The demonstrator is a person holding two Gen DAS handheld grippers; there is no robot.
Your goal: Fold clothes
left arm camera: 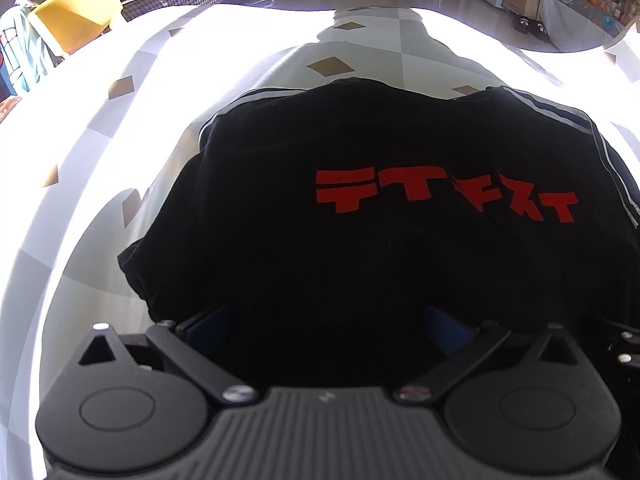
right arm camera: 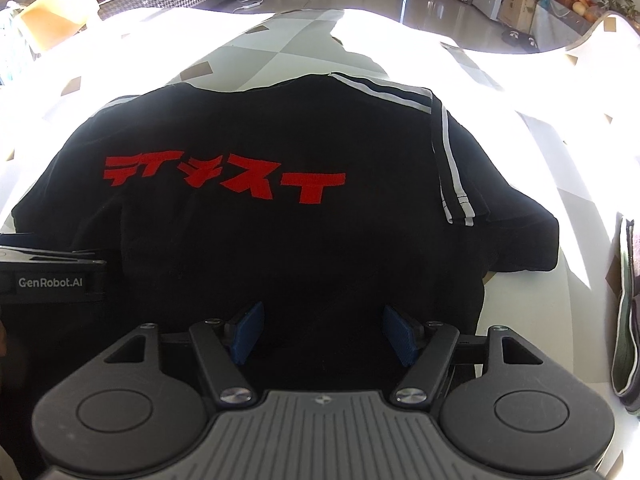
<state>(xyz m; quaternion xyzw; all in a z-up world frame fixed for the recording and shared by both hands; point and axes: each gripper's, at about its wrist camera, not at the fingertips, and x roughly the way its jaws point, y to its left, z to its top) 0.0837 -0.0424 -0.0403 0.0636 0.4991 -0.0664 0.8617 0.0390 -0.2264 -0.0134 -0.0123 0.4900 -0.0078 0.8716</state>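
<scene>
Both tongs, left tongs (left arm camera: 326,326) and right tongs (right arm camera: 324,330), are hanging released over the near hem, you're gripping nothing. Your black shirt (left arm camera: 360,240) is lying mid-frame on the checkered bench (left arm camera: 100,140), red lettering (right arm camera: 224,178) facing up.
</scene>
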